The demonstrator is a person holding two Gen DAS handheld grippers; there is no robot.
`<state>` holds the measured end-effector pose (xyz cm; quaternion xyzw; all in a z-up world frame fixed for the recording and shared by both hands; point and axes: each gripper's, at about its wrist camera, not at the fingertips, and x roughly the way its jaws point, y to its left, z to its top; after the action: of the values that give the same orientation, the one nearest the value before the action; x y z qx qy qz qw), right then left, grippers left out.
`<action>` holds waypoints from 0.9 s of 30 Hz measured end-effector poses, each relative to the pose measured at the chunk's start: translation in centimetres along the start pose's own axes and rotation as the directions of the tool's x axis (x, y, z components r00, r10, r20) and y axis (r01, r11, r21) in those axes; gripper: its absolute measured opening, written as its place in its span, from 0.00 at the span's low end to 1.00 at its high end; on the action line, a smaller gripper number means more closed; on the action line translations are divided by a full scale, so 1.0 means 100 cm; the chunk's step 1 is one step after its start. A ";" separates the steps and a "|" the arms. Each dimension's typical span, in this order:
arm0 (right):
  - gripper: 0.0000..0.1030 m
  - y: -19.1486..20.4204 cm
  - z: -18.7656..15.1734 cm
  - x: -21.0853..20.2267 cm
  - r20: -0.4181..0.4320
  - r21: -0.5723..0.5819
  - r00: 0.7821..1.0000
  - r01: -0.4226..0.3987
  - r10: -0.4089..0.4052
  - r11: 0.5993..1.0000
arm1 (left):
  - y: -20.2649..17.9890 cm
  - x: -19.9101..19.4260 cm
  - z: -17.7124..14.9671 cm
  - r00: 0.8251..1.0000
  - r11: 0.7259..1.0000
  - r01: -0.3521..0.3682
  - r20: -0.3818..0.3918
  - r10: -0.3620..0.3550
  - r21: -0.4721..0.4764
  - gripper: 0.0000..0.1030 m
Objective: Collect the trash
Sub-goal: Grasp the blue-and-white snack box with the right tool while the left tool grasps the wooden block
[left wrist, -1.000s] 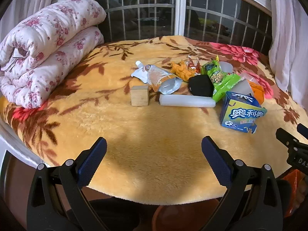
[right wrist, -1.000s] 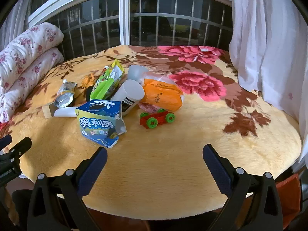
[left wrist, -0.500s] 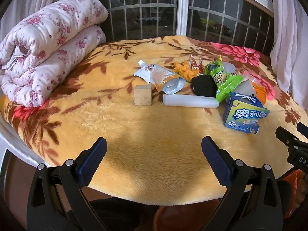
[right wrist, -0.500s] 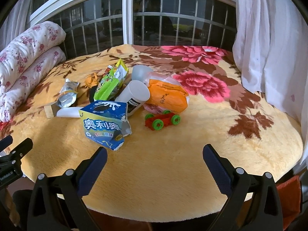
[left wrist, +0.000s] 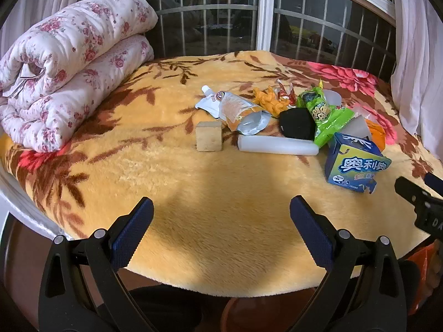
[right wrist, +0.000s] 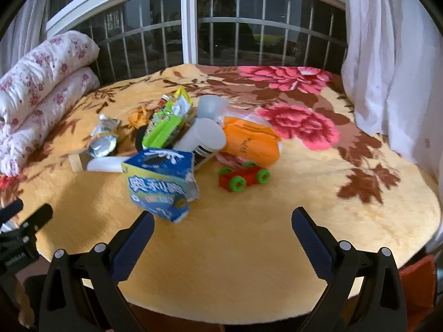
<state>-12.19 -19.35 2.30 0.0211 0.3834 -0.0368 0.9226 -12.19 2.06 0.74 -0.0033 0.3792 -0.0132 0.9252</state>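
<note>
Blue snack box amid litter on blanket, left claw, right claw both agape, empty

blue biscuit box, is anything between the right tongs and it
Nothing visible. In the right wrist view the blue biscuit box is the nearest piece of the pile, just ahead of the open right tongs and a little to their left, with only bare blanket between. The toy car sits off to its right.
</note>
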 end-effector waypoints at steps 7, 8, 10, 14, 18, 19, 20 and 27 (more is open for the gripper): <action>0.95 0.026 0.017 0.038 -0.031 -0.008 0.997 -0.065 0.065 0.998 | 0.017 0.008 -0.001 1.000 0.999 0.019 0.000 -0.019 -0.033 0.93; 0.95 0.032 0.020 0.043 -0.027 -0.012 0.997 -0.072 0.072 0.997 | 0.018 0.010 0.000 1.000 0.999 0.018 0.001 -0.018 -0.034 0.93; 0.95 0.040 0.024 0.052 -0.024 -0.023 0.997 -0.076 0.076 0.997 | 0.023 0.013 -0.001 1.000 0.999 0.017 0.002 -0.017 -0.036 0.93; 0.95 0.051 0.028 0.076 -0.066 -0.042 0.995 -0.076 0.073 0.996 | 0.034 0.022 -0.002 0.999 0.998 0.029 -0.013 -0.030 -0.059 0.93; 0.92 0.058 0.028 0.092 -0.087 -0.050 0.994 -0.075 0.070 0.996 | 0.042 0.030 -0.006 0.999 0.996 0.032 -0.025 -0.034 -0.080 0.93; 0.87 0.060 0.028 0.094 -0.091 -0.051 0.994 -0.073 0.068 0.996 | 0.044 0.032 -0.007 0.999 0.996 0.034 -0.029 -0.037 -0.084 0.93; 0.77 0.060 0.027 0.095 -0.096 -0.048 0.993 -0.073 0.068 0.996 | 0.045 0.033 -0.007 0.999 0.995 0.036 -0.033 -0.039 -0.089 0.93; 0.75 0.051 0.017 0.079 -0.051 -0.002 0.992 -0.114 0.114 0.993 | 0.048 0.041 -0.004 0.998 0.996 0.040 -0.039 -0.044 -0.078 0.93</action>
<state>-5.01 -14.75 -1.98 0.0416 0.4049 0.0176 0.9132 -9.49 6.79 -2.49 -0.0466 0.3982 -0.0181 0.9160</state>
